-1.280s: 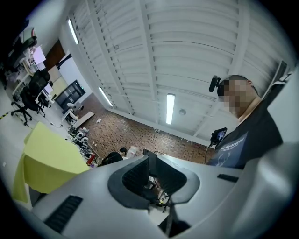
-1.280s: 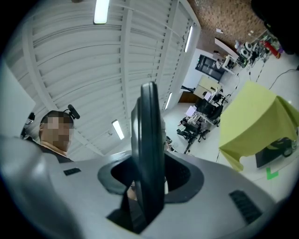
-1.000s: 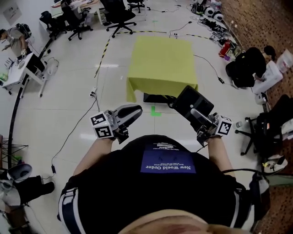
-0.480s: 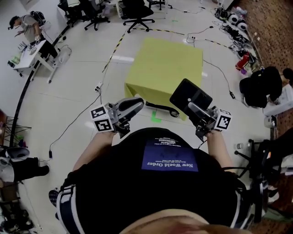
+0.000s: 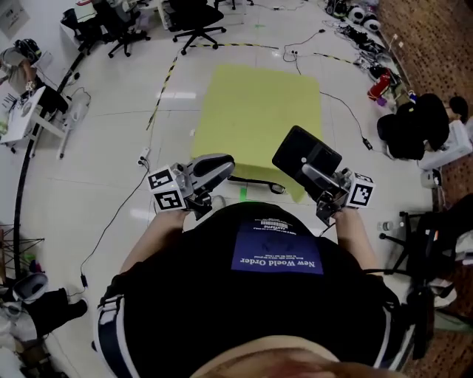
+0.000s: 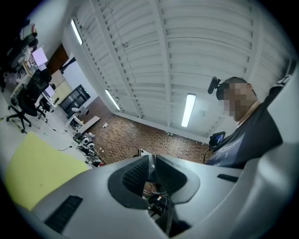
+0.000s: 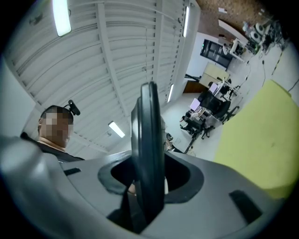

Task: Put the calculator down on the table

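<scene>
A black flat calculator stands on edge in my right gripper, which is shut on its lower end. In the right gripper view the calculator rises edge-on between the pads of the right gripper. My left gripper is shut with nothing in it; its pads meet in the left gripper view. Both grippers hover in front of my chest, short of the near edge of the table, which wears a yellow-green cloth. That table shows at the right of the right gripper view, and the table shows at the left of the left gripper view.
Office chairs stand beyond the table. A white desk is at the left. Black bags and a chair sit at the right by a brick wall. Cables trail over the white floor, and green tape marks it by the table.
The table has drawn closer and larger in the head view as I walk toward it. Both grippers keep their pose, the calculator still gripped in the right one.
</scene>
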A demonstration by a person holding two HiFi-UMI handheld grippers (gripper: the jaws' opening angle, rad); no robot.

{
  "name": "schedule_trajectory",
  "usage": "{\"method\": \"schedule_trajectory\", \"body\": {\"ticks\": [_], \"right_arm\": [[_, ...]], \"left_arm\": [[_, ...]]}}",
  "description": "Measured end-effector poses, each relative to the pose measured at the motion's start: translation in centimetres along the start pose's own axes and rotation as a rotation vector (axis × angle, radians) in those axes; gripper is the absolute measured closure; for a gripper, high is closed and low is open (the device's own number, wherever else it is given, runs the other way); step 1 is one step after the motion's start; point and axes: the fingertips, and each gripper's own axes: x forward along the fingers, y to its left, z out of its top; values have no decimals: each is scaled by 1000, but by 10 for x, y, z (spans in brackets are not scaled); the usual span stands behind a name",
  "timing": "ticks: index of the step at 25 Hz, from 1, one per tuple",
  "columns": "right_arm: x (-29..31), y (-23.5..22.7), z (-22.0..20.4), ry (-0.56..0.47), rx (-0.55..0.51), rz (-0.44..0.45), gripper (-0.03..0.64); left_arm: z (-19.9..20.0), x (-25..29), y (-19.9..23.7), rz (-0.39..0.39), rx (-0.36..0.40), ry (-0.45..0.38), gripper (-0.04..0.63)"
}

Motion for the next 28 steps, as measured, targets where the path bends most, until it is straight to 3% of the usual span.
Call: {"method": "schedule_trajectory", "body": {"ticks": [8, 16, 22, 28], "right_arm": [[108, -65, 59, -109, -35, -143, 476], [146, -100, 77, -82, -14, -205, 476], [131, -146, 111, -72, 23, -166, 476], [115, -177, 143, 5, 58, -51, 476]], "left_arm": [[88, -22, 132, -157, -4, 70, 541], [102, -21, 200, -198, -67, 61, 541], [84, 8, 232, -117, -110, 91, 541], [90, 55, 236, -19, -24, 65, 541]]}}
